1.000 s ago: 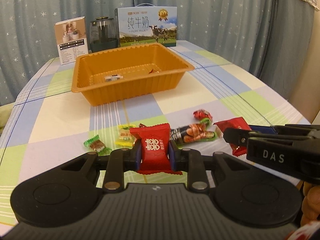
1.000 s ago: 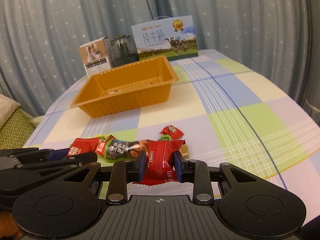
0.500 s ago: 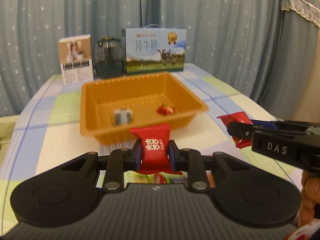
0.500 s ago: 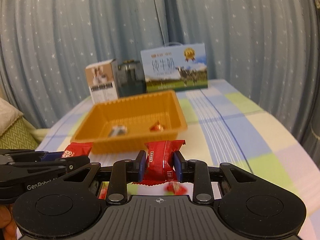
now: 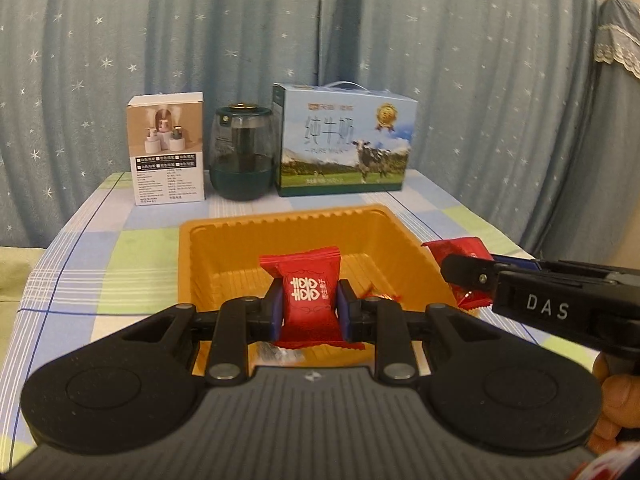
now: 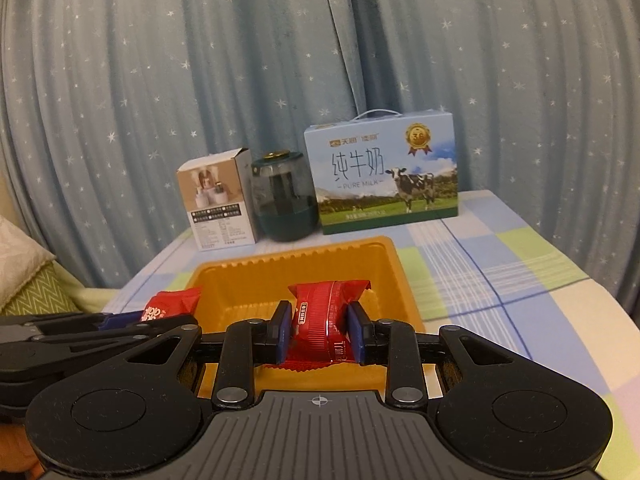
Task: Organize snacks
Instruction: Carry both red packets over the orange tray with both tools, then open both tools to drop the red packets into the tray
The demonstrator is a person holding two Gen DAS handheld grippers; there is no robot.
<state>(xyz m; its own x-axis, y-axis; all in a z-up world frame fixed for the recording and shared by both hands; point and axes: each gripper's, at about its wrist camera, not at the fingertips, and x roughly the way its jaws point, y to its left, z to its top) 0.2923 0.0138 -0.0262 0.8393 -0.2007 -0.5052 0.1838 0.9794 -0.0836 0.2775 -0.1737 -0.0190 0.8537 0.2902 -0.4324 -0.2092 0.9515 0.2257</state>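
Both tools have travelled from the loose snacks to the orange tray (image 5: pixel 280 224) mid-frame; left tool (image 5: pixel 308 310) clenches a red candy (image 5: pixel 306 294), right tool (image 6: pixel 320 330) a red packet (image 6: pixel 320 320), poised over it for dropping.

The left gripper (image 5: pixel 310 312) is matte black with blue pads (image 5: pixel 275 312) and silver screws. The right gripper (image 6: pixel 320 334) matches, and its side reads "DAS" in white.

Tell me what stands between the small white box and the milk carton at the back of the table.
A dark green jar with a gold-topped lid stands between the small white box and the milk carton; both wrist views show it.
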